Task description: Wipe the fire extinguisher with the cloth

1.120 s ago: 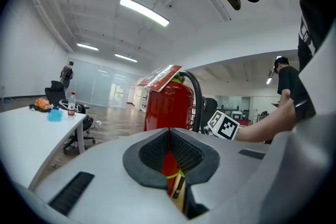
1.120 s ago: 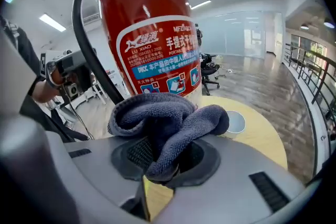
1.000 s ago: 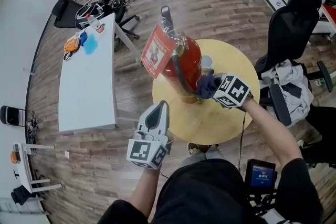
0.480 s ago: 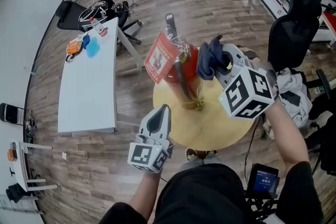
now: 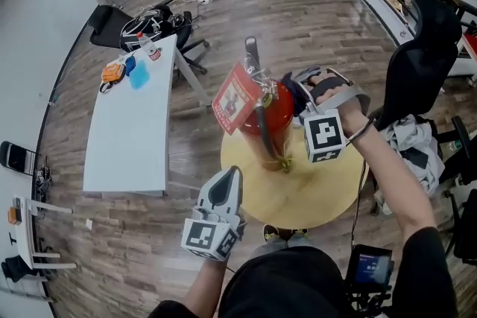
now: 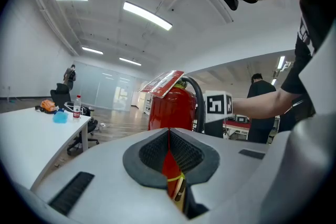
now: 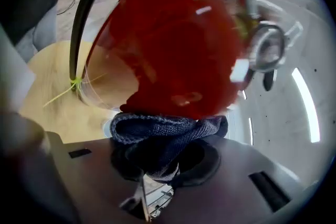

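on the counter (image 5: pixel 313 194) stands the extinguisher (image 5: pixel 270 119). right gripper (image 5: pixel 304 94) pinches the cloth (image 7: pixel 167 132) against its upper body: best keep the fold flat and sweep around. left gripper (image 5: pixel 229 176) is closed, empty, apart.

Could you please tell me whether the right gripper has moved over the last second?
Yes. The right gripper, holding the dark blue knitted cloth, has climbed the red fire extinguisher from base to shoulder.

Glossy red extinguisher (image 7: pixel 173 44), knitted blue cloth (image 7: pixel 163 131), smooth wooden table (image 5: pixel 313 190)
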The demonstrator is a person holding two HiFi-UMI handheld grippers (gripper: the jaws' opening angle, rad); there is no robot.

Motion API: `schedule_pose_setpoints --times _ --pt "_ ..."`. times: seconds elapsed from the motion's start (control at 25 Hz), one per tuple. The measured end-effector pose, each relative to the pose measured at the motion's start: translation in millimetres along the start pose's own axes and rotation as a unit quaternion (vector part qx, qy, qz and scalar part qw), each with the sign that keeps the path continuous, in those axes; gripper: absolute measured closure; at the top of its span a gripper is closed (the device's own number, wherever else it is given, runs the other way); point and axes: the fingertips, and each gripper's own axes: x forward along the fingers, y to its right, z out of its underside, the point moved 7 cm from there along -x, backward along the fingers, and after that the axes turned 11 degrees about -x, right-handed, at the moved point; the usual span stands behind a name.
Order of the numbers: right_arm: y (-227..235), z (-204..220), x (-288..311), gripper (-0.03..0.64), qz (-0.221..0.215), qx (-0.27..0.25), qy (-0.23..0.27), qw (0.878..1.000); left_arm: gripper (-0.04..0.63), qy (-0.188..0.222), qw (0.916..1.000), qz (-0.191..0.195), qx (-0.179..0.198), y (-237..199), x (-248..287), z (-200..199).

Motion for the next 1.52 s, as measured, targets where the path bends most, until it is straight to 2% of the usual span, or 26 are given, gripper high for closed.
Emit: schedule_pose_setpoints --times 0.24,0.4,0.48,0.6,0.68,0.76,0.88,1.0,1.16,1.2,1.28,1.4,1.52 --pt "-100.4 -20.7 25.8 0.526 -0.082 0.069 0.014 0.994 0.571 -0.006 0.9999 -0.014 -0.003 -8.5 -1.9 4.2" --pt "-174.9 -52.7 27.5 0.526 -0.171 0.113 0.050 0.978 0.571 -0.010 0.9999 -0.011 -0.001 -9.0 0.1 7.9" --pt "-192.8 -63.4 30.5 0.525 -0.191 0.146 0.063 0.969 0.571 -0.012 0.9999 -0.009 0.000 -7.7 1.8 6.5" --pt "-184.2 -55.1 28.8 0.525 -0.191 0.185 0.066 0.962 0.571 -0.015 0.9999 -0.005 0.002 -5.5 5.2 5.2" --pt "-153.8 -38.2 20.6 0.525 -0.154 0.194 0.057 0.967 0.571 -0.015 0.9999 0.000 0.003 -5.0 6.5 6.2" --pt "-104.1 -20.7 2.8 0.525 -0.082 0.182 0.042 0.979 0.571 -0.015 0.9999 0.002 0.001 -3.2 6.9 5.8" --pt "-21.7 -3.7 -37.4 0.525 0.036 0.114 0.011 0.993 0.571 -0.013 0.9999 0.007 -0.001 0.5 8.8 5.8" --pt "33.8 -0.3 -75.2 0.525 0.114 0.071 -0.002 0.991 0.571 -0.010 0.9999 0.010 -0.002 2.0 9.3 6.2" --pt "46.1 -10.7 -93.5 0.529 0.156 0.059 -0.015 0.986 0.571 -0.006 0.9999 0.010 -0.002 2.4 9.6 4.1" --pt "41.6 -10.0 -91.4 0.531 0.154 0.062 -0.027 0.986 0.571 -0.005 0.9999 0.010 -0.002 2.3 9.1 3.5" --pt "23.0 -6.3 -79.1 0.532 0.114 0.073 -0.046 0.990 0.571 -0.004 1.0000 0.007 -0.001 1.8 7.7 3.5" --pt "-36.4 -15.9 -41.4 0.531 0.014 0.061 -0.040 0.997 0.571 -0.008 1.0000 0.001 -0.002 -1.3 4.1 6.2" --pt "-108.2 -38.9 -4.0 0.531 -0.080 0.068 -0.016 0.994 0.571 -0.012 0.9999 -0.009 -0.004 -5.3 0.5 7.8"
